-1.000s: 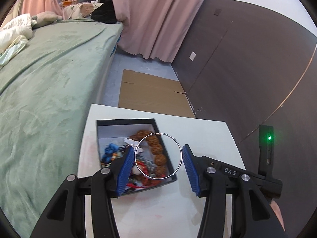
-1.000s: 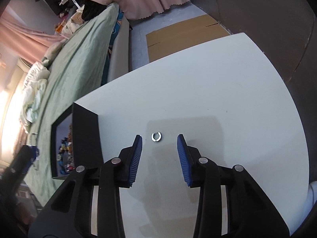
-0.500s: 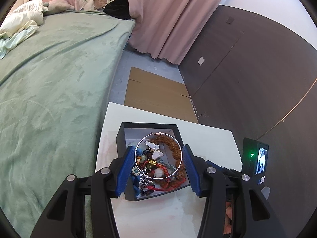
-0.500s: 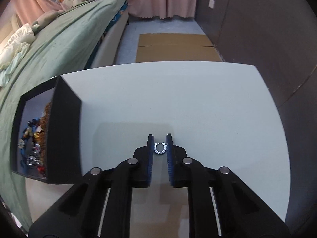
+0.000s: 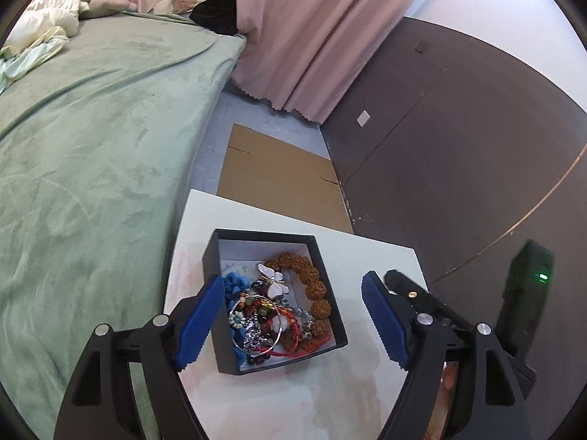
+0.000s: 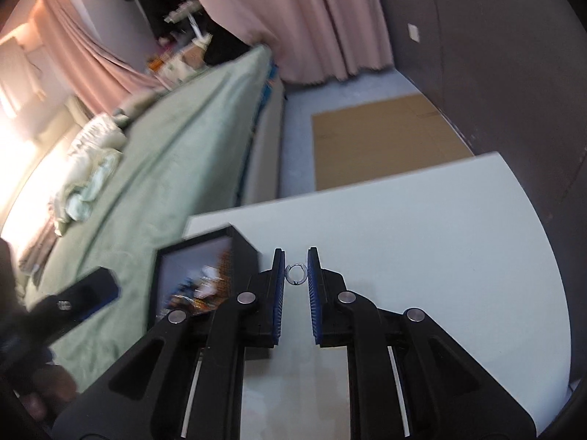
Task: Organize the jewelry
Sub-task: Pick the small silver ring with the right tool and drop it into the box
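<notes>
the right gripper point(image 6: 296, 273) is clamped on a small silver ring point(image 6: 295, 274), an open hoop pinched between the tips of its blue pads and lifted clear of the white table point(image 6: 422, 249). just left of it stands the black jewelry box point(image 6: 242, 256), its contents blurred in this view.

the left gripper point(image 5: 293, 321) has its jaws spread wide, having just been opening, and nothing sits between the pads now. below it, the large silver bangle point(image 5: 262, 324) lies inside the black jewelry box point(image 5: 271, 361), resting on a heap of red cord, a brown bead bracelet point(image 5: 312, 286), a white butterfly piece point(image 5: 271, 278) and blue beads. beyond the table lie flat cardboard point(image 5: 282, 179) on the floor, a green bed point(image 5: 91, 146) to the left and pink curtains point(image 5: 312, 36) at the far side.

the step in hand looks like gathering loose pieces into the box: the bangle is released, the ring is picked up. the next move likely calls for carrying the ring left over the box rim, keeping the pinch firm on so small a piece, then parting the jaws above the pile, with the left gripper drawn back to make room.
</notes>
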